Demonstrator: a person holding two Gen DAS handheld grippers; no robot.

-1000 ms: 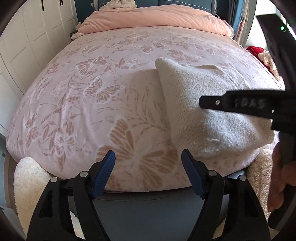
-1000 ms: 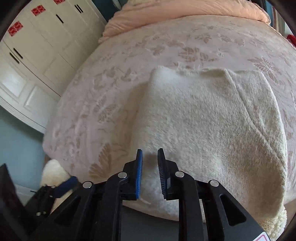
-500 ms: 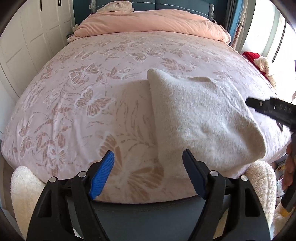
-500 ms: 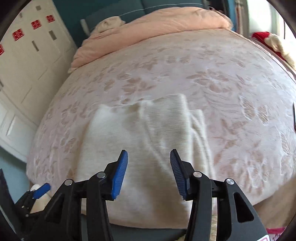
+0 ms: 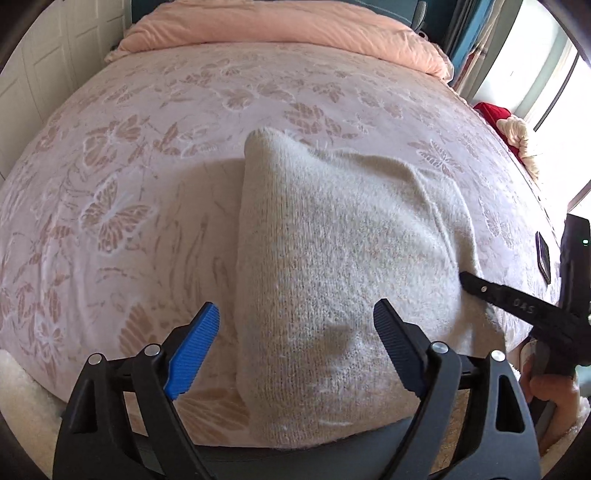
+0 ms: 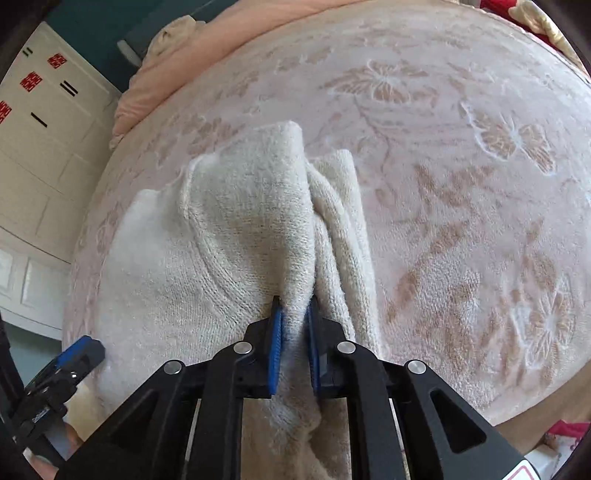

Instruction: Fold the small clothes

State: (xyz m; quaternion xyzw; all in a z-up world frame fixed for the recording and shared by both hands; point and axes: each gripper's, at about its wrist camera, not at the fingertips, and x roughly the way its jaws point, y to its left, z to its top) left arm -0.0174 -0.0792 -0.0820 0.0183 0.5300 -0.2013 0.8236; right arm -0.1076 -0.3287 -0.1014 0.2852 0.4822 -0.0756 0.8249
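On the left side of the right wrist view stand the white panelled wardrobe doors with small red stickers and black handles. Next to them begins the wide bed with a pale pink bedspread patterned with beige butterflies and flowers. At its far end lies a plain peach-pink duvet, bunched along the head of the bed.

The left gripper, black with blue ribbed pads, hovers low over the near edge of the bed. Its jaws stand wide apart and hold nothing. The left pad is over the bedspread, and the right pad is over the cloth.

The cream knitted fluffy garment lies on the near part of the bed, a little to the right of the middle, folded into a thick, roughly rectangular bundle. Its near end reaches the edge of the mattress.

The right gripper, also black with blue pads, is closed on a raised fold of the garment at its right side. The knit is pinched between the two pads and bunches into ridges that run away from the fingers. In the left wrist view, this gripper touches the right edge of the garment.

Further right, beside the bed, lies a red and cream heap of cloth near the bright window.
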